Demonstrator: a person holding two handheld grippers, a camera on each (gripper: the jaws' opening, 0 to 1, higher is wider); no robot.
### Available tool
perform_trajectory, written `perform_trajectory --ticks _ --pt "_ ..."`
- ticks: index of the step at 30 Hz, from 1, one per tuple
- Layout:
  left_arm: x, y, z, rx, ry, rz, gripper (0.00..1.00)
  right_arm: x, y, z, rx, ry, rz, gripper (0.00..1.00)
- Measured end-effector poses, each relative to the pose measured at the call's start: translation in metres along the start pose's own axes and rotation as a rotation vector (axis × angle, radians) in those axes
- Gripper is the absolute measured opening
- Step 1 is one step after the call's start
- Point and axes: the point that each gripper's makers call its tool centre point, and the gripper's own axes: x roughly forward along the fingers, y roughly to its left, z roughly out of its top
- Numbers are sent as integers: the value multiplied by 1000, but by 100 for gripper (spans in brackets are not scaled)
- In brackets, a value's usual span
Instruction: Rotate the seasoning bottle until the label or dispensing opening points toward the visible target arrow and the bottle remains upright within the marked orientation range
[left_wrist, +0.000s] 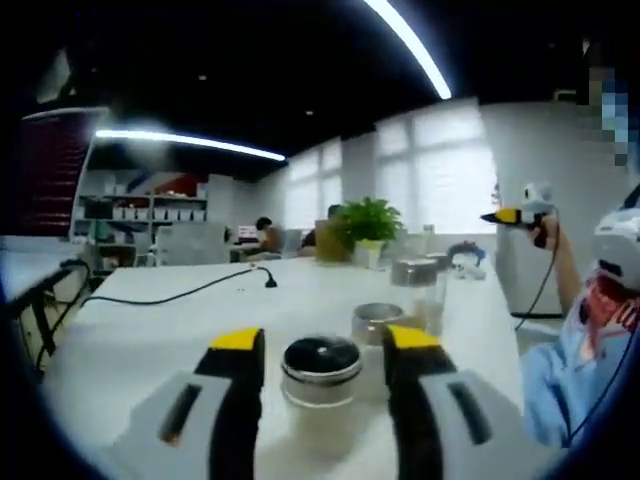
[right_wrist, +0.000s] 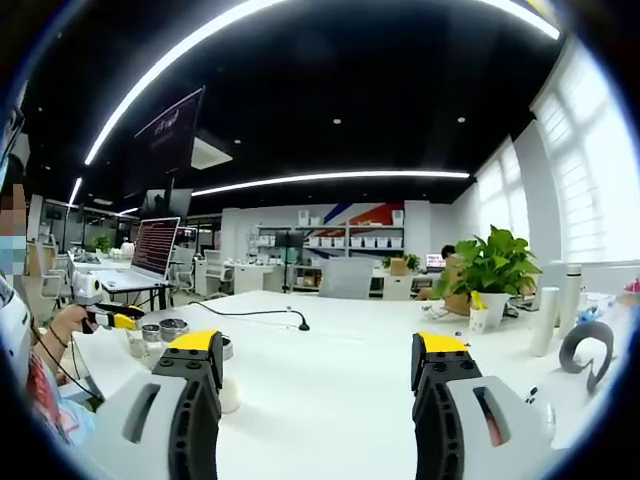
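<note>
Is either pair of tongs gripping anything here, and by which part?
Nothing is clearly held. The left tongs stand open around the seasoning bottle near its cap, with gaps on both sides. The right tongs are open over the white table.

The right gripper (right_wrist: 315, 385) has its jaws wide apart over the white table (right_wrist: 330, 370). Far left, small bottles (right_wrist: 160, 333) stand by the left gripper (right_wrist: 103, 318).

Long ceiling light strips (right_wrist: 330, 177) glow against a dark ceiling, and bright windows (left_wrist: 440, 165) wash out to white glare. The white table (left_wrist: 170, 320) is evenly lit with faint shadows. Both views bend strongly toward their edges, and the near bottle lid (left_wrist: 321, 358) looks soft and blurred.
</note>
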Motion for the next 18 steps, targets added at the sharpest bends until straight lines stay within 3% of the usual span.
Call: perform_trajectory --ticks 3,8,14,18 --pt "-3 -10 6 0 12 -10 51 -2 -2 2 -2 -8 -7 79" --pt "-3 -12 15 -17 -6 41 48 -4 -5 2 0 -11 -16 79" --pt "-6 -1 18 21 -1 203 48 -5 -5 5 -6 -20 -20 79" --pt "-15 13 27 48 -45 407 50 -5 -5 5 -2 -19 -20 79"
